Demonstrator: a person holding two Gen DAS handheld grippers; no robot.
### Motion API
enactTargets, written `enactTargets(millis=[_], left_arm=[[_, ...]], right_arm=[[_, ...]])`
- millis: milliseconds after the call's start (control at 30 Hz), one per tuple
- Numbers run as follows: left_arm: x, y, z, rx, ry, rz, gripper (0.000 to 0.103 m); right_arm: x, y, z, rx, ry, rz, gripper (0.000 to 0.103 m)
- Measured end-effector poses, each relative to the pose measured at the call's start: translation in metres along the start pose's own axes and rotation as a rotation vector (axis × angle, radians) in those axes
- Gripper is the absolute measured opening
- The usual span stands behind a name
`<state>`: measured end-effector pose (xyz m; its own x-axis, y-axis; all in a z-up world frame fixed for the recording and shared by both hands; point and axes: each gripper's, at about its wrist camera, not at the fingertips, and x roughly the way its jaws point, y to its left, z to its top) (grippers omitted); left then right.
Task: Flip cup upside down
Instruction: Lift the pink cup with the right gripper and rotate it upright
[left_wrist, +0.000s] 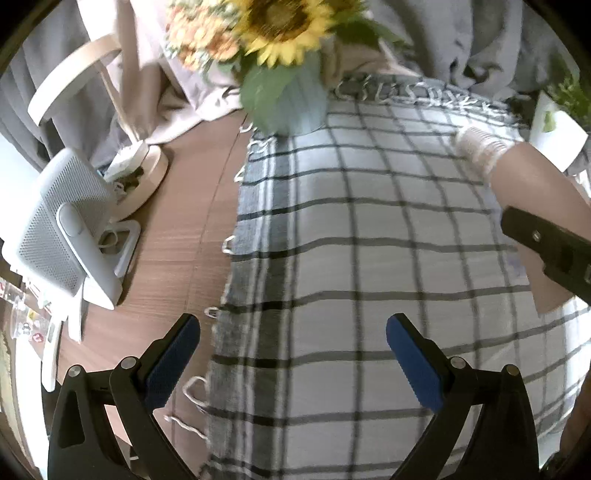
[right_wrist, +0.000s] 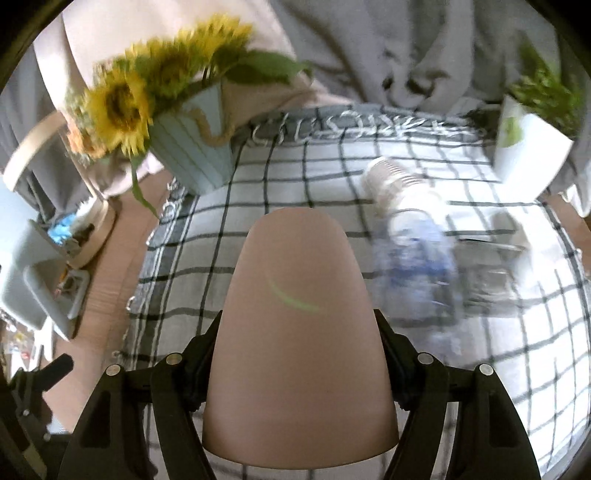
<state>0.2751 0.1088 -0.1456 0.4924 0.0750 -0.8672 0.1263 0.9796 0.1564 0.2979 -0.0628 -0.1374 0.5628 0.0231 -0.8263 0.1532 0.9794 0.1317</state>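
The left gripper (left_wrist: 293, 363) hangs with its jaws spread wide, the blue pads (left_wrist: 415, 363) facing each other across an empty gap, nothing between them. The right gripper (right_wrist: 301, 363) is closed on the cup (right_wrist: 299, 332), its black fingers (right_wrist: 391, 354) pressed against the two sides. From the left wrist view, one black finger of the right gripper (left_wrist: 546, 251) shows at the right edge, well apart from the left one.
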Motion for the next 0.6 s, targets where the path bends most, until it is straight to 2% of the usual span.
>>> enactTargets(millis=[133, 267, 433, 600], left_arm=[[-0.014, -0.031, -0.006, -0.007, -0.004, -0.025, 0.103], [-0.017, -0.073, -0.014, 0.020, 0.020, -0.053, 0.103], [-0.017, -0.122, -0.028, 0.055, 0.063, -0.079, 0.103], [-0.014, -0.149, -0.038, 0.065, 0.100, -0.076, 0.103]], right_arm=[[-0.027, -0.036, -0.008, 0.034, -0.022, 0.000, 0.072], [-0.040, -0.078, -0.018, 0.070, -0.003, -0.023, 0.072], [-0.039, -0.130, -0.035, 0.119, 0.052, -0.045, 0.072], [-0.030, -0.165, -0.050, 0.129, 0.106, -0.055, 0.072]])
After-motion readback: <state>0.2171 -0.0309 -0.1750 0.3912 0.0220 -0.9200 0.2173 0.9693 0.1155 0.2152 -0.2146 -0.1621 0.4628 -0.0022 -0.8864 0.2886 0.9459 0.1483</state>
